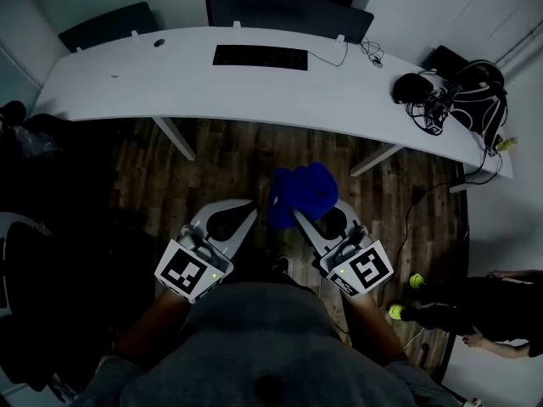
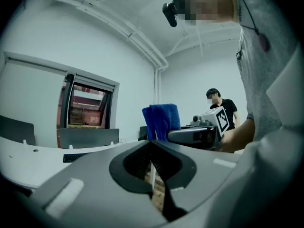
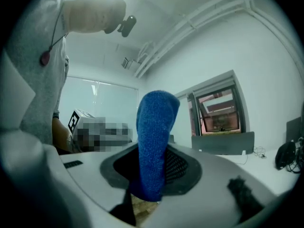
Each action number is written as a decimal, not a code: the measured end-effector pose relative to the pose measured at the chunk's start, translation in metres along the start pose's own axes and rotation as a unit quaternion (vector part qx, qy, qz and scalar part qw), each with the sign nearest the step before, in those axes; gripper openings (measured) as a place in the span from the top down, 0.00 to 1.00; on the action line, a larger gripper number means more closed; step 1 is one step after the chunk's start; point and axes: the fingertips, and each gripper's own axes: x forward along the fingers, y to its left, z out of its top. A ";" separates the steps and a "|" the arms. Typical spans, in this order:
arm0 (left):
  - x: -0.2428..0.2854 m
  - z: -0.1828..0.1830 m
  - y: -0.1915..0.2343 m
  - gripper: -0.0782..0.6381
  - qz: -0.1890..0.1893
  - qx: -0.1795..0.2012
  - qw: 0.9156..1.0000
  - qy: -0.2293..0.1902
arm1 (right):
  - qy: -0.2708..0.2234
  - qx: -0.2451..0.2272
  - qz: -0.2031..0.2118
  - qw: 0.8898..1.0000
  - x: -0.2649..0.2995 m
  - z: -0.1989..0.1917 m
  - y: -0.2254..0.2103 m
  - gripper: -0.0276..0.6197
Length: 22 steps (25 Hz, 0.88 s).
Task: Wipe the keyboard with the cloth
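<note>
A black keyboard (image 1: 260,57) lies on the long white desk (image 1: 170,83), far ahead of both grippers. In the left gripper view the keyboard (image 2: 76,157) shows low at the left. My right gripper (image 1: 299,216) is shut on a blue cloth (image 1: 303,189), which stands up out of its jaws over the wooden floor. Seen from the right gripper (image 3: 152,175), the cloth (image 3: 154,137) fills the gap between the jaws. My left gripper (image 1: 249,209) is beside it, shut and holding nothing. From the left gripper (image 2: 153,167), the cloth (image 2: 161,120) is to the right.
Headphones and tangled cables (image 1: 441,96) sit on the desk's right end. Dark chairs (image 1: 106,24) stand behind the desk and its legs (image 1: 174,138) reach the wooden floor. Another person (image 1: 475,308) is at the lower right, also standing in the left gripper view (image 2: 221,106).
</note>
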 end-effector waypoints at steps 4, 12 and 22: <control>0.016 0.004 -0.001 0.88 0.011 0.003 1.000 -0.015 | -0.007 0.000 0.009 1.000 -0.008 0.003 -0.013 0.77; 0.045 0.007 -0.006 0.88 0.038 -0.014 0.999 -0.020 | 0.006 -0.004 0.042 0.999 -0.021 -0.002 -0.037 0.77; 0.063 0.000 0.038 0.88 0.052 -0.018 0.998 -0.024 | 0.018 -0.012 0.049 0.999 0.016 -0.015 -0.067 0.77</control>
